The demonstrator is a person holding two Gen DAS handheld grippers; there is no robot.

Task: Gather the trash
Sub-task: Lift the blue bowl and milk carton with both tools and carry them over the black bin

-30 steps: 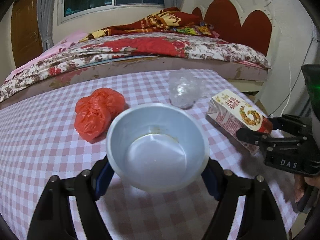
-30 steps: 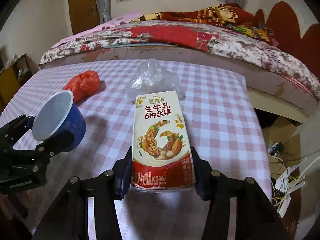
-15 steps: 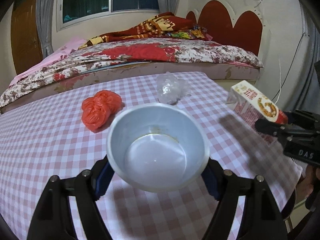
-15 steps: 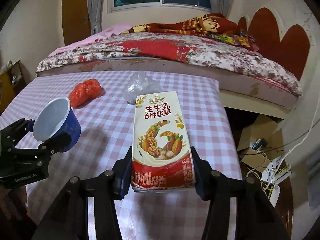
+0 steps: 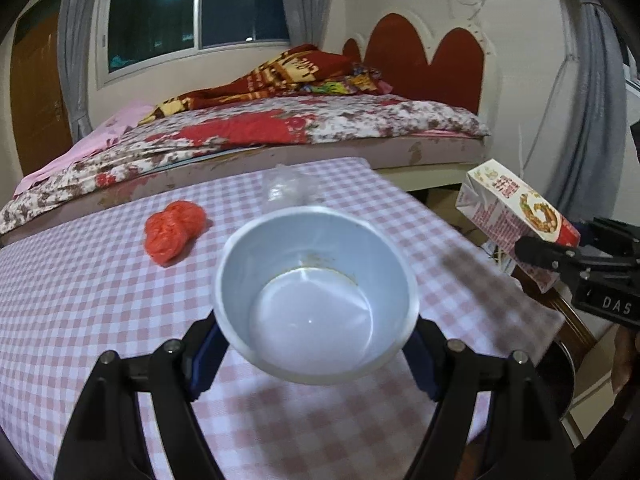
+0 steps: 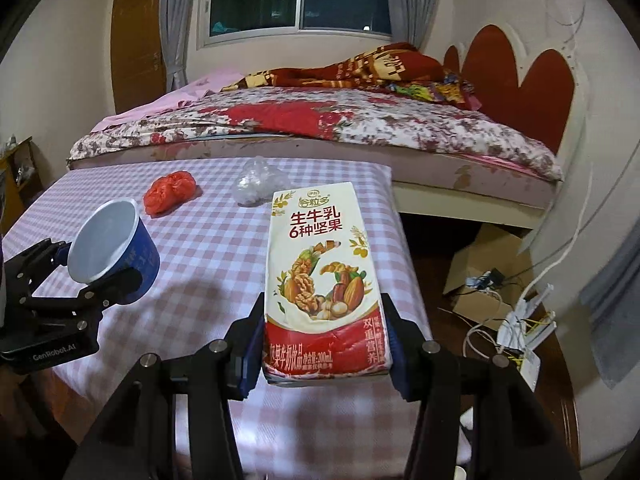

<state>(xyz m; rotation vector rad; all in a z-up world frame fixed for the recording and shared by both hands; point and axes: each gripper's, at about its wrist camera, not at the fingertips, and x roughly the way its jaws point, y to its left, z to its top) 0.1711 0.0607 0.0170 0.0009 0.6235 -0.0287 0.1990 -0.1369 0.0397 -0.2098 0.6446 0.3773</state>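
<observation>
Two grippers are each holding one piece of trash above a table point(image 6: 208, 248) covered in pink-and-white check cloth.

Item 1: left gripper point(image 5: 316, 344) is clamping a paper cup point(image 5: 316, 292) by its sides, both fingers pressed against the wall just under the rim. The cup (blue outside, white inside, a brownish ring of residue near its bottom) is tilting with its mouth toward the left wrist camera. From the right wrist view the same cup point(image 6: 114, 246) is hanging in the air over the table's left part.

Item 2: right gripper point(image 6: 325, 344) is squeezing a milk carton point(image 6: 324, 276) at its red lower end, fingers closed tight on both side faces. The carton is pointing forward over the table's right edge. From the left wrist view it point(image 5: 516, 220) is sitting off to the right, beyond the table edge.

Item 3: crumpled red plastic bag point(image 5: 174, 232) is lying on the cloth, well apart from both grippers.

Item 4: crumpled clear plastic point(image 6: 260, 180) is lying just beside the red bag, toward the far edge.

Background: bed point(image 6: 320, 128) with floral cover is standing behind the table.
</observation>
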